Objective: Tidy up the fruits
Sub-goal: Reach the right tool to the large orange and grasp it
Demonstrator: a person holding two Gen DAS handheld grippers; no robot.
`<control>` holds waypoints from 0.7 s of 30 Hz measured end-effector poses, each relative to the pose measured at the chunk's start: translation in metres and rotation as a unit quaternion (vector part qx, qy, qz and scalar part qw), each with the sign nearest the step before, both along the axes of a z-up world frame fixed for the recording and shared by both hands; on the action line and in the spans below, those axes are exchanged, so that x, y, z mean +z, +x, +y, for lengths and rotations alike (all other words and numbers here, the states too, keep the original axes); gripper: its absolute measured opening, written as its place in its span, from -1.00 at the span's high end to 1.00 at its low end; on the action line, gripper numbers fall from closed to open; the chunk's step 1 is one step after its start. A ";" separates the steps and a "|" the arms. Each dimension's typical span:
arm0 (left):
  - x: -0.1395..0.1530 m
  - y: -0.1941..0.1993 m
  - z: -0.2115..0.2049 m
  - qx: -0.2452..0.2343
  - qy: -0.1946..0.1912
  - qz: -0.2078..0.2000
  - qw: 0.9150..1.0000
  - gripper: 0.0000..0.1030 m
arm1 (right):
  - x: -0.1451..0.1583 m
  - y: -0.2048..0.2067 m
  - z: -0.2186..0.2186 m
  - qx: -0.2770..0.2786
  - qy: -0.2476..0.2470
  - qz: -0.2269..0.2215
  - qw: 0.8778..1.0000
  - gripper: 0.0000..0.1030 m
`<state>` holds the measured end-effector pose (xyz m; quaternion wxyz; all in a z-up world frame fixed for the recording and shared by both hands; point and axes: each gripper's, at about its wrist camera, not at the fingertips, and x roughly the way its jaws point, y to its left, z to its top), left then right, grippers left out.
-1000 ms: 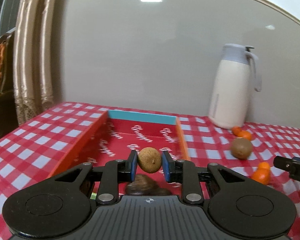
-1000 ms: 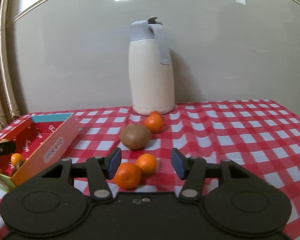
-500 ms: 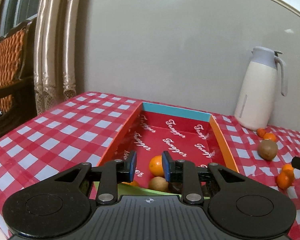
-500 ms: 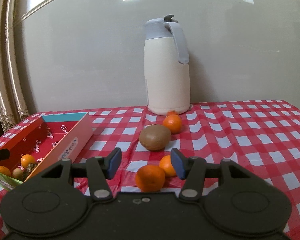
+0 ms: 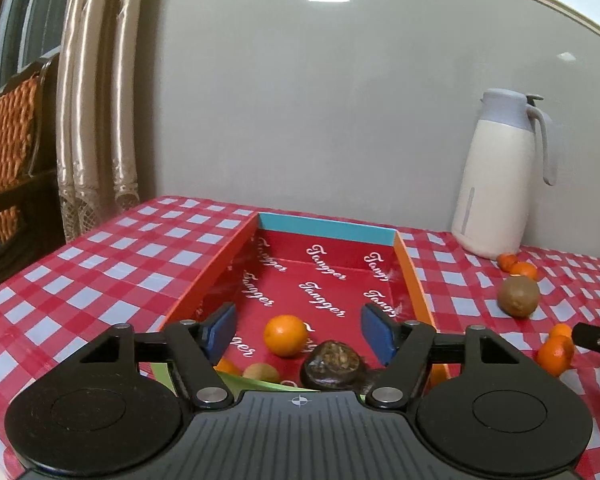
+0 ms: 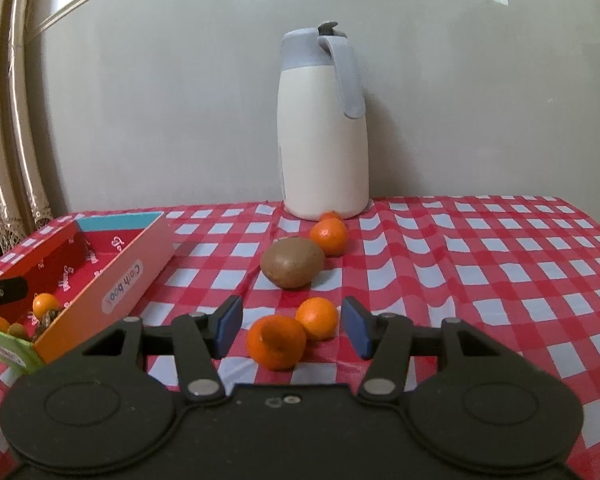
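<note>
Sorting loose fruit into the red box (image 5: 228, 264), with a drop-off just finishing on the left side. Left claw (image 5: 298, 334) poised over the near end of the box, jaws opening, nothing between the pads. Below it, inside the box: one tangerine (image 5: 285, 335), a dark wrinkled fruit (image 5: 334, 362), a small tan fruit (image 5: 261, 372) and a sliver of another orange one at the near edge.

Right claw (image 6: 292, 330) spread and empty, lined up low over the counter (image 6: 500, 280) behind two tangerines. Nearer tangerine (image 6: 276, 342) framed between the blue pads, not yet touched; smaller one (image 6: 317, 317) touching it just behind. Dimpled end of the nearer tangerine turned toward the camera, so probably lying on its side.

Next move, as a judgement: ease forward, close on the nearer tangerine alone, lift, carry left to the box.

Kiwi (image 6: 292, 262) farther back, long axis lying roughly left to right across the view, with a third tangerine (image 6: 329, 236) just beside it, near the white jug (image 6: 324, 152).
</note>
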<state>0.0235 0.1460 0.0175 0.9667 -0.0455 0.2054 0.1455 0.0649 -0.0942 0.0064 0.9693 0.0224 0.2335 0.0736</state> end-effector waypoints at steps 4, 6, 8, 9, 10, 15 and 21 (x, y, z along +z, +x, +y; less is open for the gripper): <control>0.000 0.001 -0.002 0.000 0.003 0.004 1.000 -0.55 | -0.001 0.001 0.002 0.005 -0.002 0.007 1.000 -0.12; 0.000 0.001 -0.001 0.000 -0.001 0.006 1.000 -0.56 | -0.002 0.001 0.003 0.008 -0.004 0.009 1.000 -0.13; -0.001 0.001 0.000 0.000 -0.007 0.008 1.000 -0.63 | -0.003 0.002 0.004 0.009 -0.005 0.010 1.000 -0.15; 0.000 0.001 0.001 0.000 -0.009 0.008 1.000 -0.72 | -0.003 0.002 0.005 0.010 -0.006 0.012 1.000 -0.15; 0.000 0.000 0.001 0.001 -0.009 0.007 1.000 -0.84 | -0.003 0.003 0.005 0.011 -0.006 0.013 1.000 -0.16; 0.001 -0.003 0.003 0.004 0.000 0.002 1.000 -0.99 | -0.005 0.004 0.013 0.018 -0.010 0.015 1.000 -0.16; 0.002 -0.004 0.008 0.009 -0.003 0.002 1.000 -0.99 | -0.007 0.006 0.018 0.020 -0.018 0.019 0.999 -0.18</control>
